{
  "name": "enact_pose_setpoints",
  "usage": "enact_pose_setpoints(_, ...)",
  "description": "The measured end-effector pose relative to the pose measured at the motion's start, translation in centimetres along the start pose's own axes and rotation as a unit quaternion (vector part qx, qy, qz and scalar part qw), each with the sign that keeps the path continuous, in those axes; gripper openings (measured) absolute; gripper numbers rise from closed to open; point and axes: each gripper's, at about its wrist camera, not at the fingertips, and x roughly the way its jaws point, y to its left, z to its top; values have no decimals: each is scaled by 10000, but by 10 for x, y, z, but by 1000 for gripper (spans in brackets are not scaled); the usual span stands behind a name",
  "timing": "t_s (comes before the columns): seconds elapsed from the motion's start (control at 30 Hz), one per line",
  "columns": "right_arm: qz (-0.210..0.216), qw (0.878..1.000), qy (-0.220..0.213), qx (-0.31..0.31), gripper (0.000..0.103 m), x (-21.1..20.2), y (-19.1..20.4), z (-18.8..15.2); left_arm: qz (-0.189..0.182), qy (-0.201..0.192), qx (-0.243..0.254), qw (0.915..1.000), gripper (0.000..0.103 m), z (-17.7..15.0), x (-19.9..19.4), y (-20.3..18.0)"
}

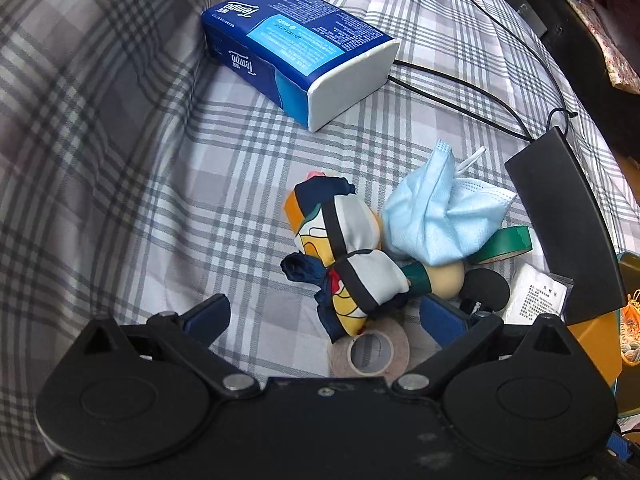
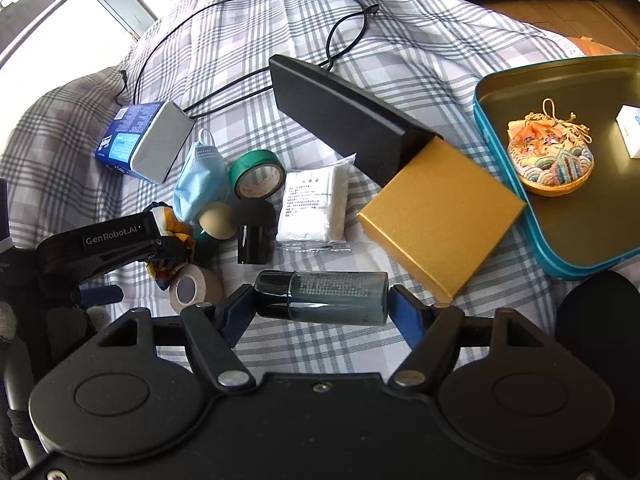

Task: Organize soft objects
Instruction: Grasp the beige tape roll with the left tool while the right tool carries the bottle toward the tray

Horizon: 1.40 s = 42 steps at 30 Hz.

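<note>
A knotted colourful scarf [image 1: 344, 256] lies on the plaid bedspread, next to a crumpled blue face mask [image 1: 436, 216]. My left gripper [image 1: 320, 312] is open, its fingers either side of the scarf's near end; it shows in the right wrist view [image 2: 120, 240] over the scarf [image 2: 172, 220]. My right gripper [image 2: 320, 308] is open with a dark grey bottle [image 2: 324, 296] lying between its fingers, touching or not I cannot tell. The mask [image 2: 200, 180], a white gauze packet [image 2: 316, 208] and an embroidered pouch [image 2: 552, 160] in a teal tin tray [image 2: 560, 248] also show there.
A blue tissue pack [image 1: 296, 48] lies farther back. Green tape [image 2: 256, 172], beige tape [image 2: 192, 288], a wooden ball [image 2: 218, 220], a black cylinder [image 2: 256, 236], a gold box [image 2: 440, 224] with black lid [image 2: 344, 116], and a black cable [image 2: 240, 40] crowd the bed.
</note>
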Motion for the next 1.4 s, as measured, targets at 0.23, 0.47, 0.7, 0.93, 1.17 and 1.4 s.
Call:
enact_pose_setpoints(0.23, 191, 9995, -268, 34, 69, -19, -17, 5, 394, 263, 117, 9988, 102, 1, 6, -26)
enact_pose_setpoints(0.47, 315, 9972, -628, 236, 69, -45, -43, 10, 928, 642, 19, 9936, 98, 5, 39, -46)
enact_pose_setpoints(0.7, 402, 9933, -977, 467, 69, -68, -72, 12, 588, 1088, -557, 9908, 103, 10, 59, -32)
enact_pose_setpoints(0.93, 579, 9904, -1098, 616, 69, -81, -95, 10, 437, 1088, -638, 9911, 96, 12, 57, -28)
enact_pose_setpoints(1.17, 688, 9856, -1308, 821, 69, -97, -119, 6, 409, 762, -635, 9942, 44, 6, 33, -31)
enact_pose_setpoints(1.4, 750, 9815, -1509, 912, 69, -113, -138, 3, 424, 371, -677, 9961, 43, -12, 0, -37)
